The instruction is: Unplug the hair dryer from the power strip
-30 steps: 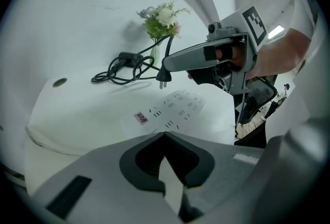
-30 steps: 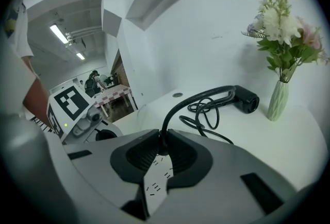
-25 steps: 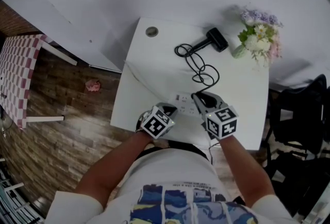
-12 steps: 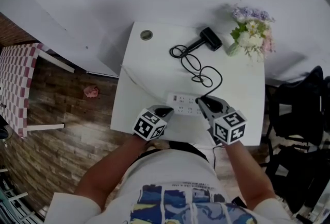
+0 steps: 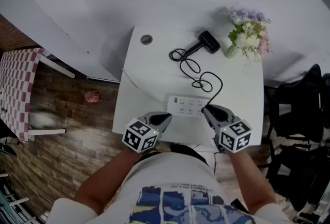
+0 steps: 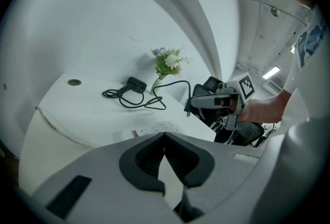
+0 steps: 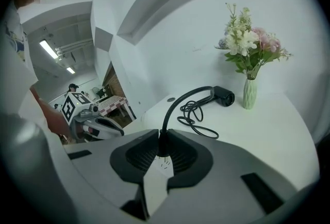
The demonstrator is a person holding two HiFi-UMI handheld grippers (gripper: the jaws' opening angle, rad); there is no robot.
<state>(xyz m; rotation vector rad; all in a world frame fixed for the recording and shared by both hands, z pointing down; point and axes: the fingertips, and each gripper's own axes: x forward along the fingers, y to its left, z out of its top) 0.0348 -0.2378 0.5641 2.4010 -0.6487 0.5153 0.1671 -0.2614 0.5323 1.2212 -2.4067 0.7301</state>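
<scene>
A white power strip lies near the table's front edge. My right gripper is just right of the strip's end and shut on the black plug. The plug is lifted clear of the strip's sockets. From the plug the black cord arches up, then loops back to the black hair dryer at the table's far side. In the left gripper view the plug hangs in the air off the table's right. My left gripper hovers in front of the strip's left end, fingertips together, holding nothing.
A vase of flowers stands at the back right corner, right of the dryer. A round grommet hole sits at the back left. A black chair is right of the table and a checkered table far left.
Both grippers drew back toward the person. The left one rose off the strip, and the right one carried the plug off the strip's right end, leaving the whole strip uncovered.
</scene>
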